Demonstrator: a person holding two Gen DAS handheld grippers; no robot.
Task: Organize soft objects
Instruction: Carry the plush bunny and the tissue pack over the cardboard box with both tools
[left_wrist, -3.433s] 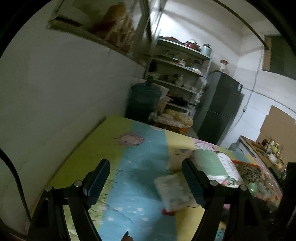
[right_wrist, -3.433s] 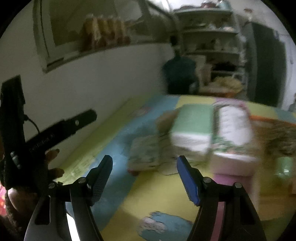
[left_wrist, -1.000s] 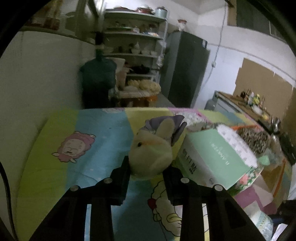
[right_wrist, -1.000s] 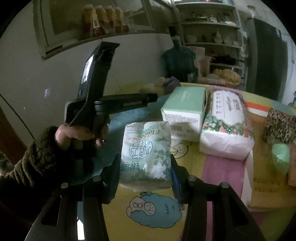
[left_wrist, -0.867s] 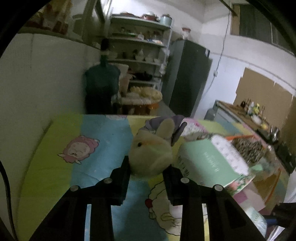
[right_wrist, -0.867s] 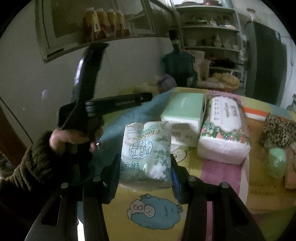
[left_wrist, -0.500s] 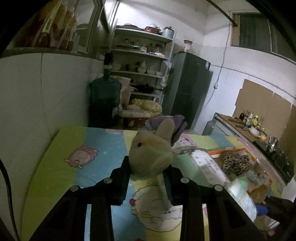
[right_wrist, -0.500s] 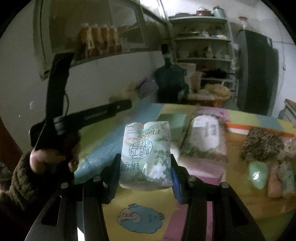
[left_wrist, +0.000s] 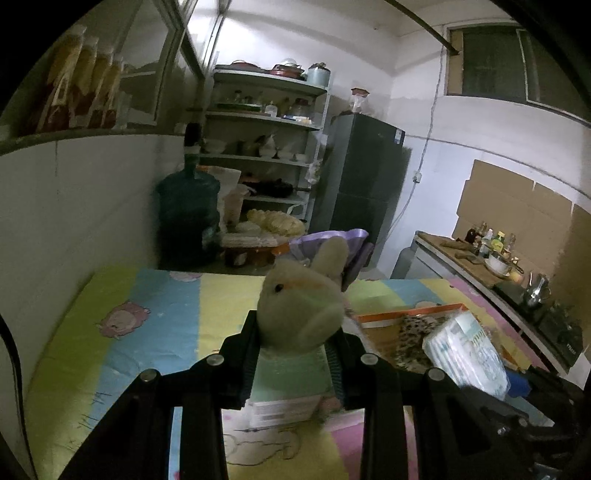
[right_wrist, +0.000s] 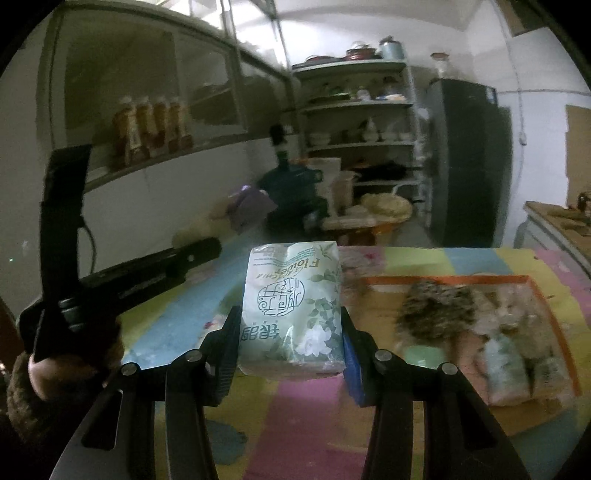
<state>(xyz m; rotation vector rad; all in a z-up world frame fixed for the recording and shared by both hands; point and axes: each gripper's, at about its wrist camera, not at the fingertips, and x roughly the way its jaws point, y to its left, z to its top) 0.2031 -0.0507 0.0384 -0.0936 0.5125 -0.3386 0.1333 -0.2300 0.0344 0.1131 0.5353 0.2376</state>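
My left tongs (left_wrist: 295, 354) pinched a plush rabbit (left_wrist: 301, 310), my right tongs (right_wrist: 290, 343) pinched a tissue pack (right_wrist: 291, 306), both above the table (right_wrist: 306, 413), orange tray (right_wrist: 443, 279) at two o'clock.

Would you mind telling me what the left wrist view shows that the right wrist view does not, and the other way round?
Only the left wrist view shows the plush toy's face, clamped in the left gripper, and the green box under it. Only the right wrist view shows the hand holding that gripper, and the tissue pack's printed front, clamped in the right gripper. Both show the orange-rimmed tray, water jug and shelves.
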